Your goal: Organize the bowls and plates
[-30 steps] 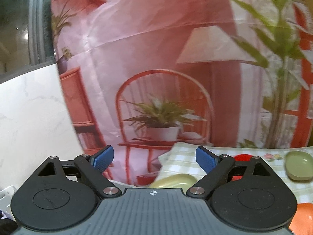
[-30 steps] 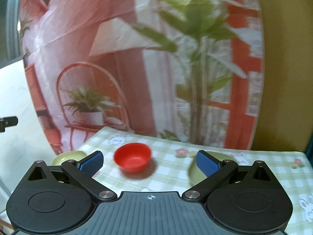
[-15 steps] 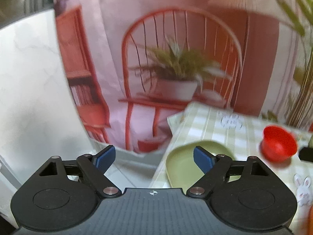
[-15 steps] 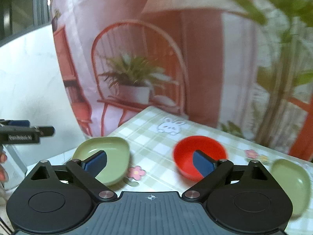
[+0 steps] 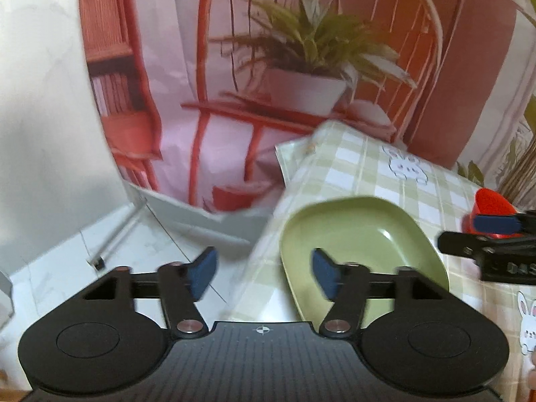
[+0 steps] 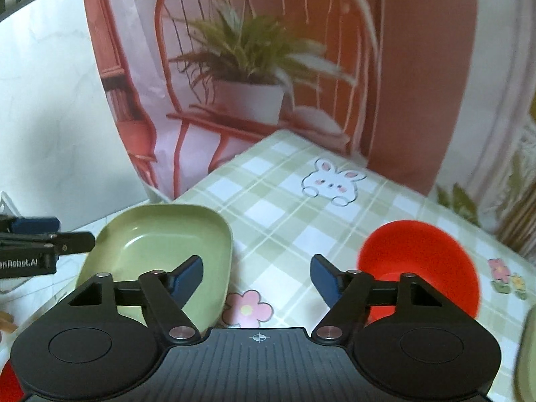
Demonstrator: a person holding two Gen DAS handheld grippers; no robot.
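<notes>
A light green plate (image 5: 361, 241) lies near the left corner of the checked table. My left gripper (image 5: 264, 273) hovers over its left rim, jaws closing; the rim is in the gap and the pads do not touch it. The right wrist view shows the same green plate (image 6: 157, 244) and a red bowl (image 6: 418, 261) to its right. My right gripper (image 6: 256, 274) hangs above the cloth between them, jaws closing, with only the plate's right rim and bare cloth in the gap. The red bowl sits outside its right finger.
The green checked tablecloth (image 6: 294, 207) carries rabbit and flower prints. Its left edge drops to a white tiled floor (image 5: 67, 261). A printed backdrop (image 5: 301, 67) hangs behind. A second green dish (image 6: 527, 351) shows at the right edge.
Both grippers have come down and forward toward the table, so plate and bowl look larger. Both pairs of jaws have narrowed. The right gripper has swung left toward the plate.
</notes>
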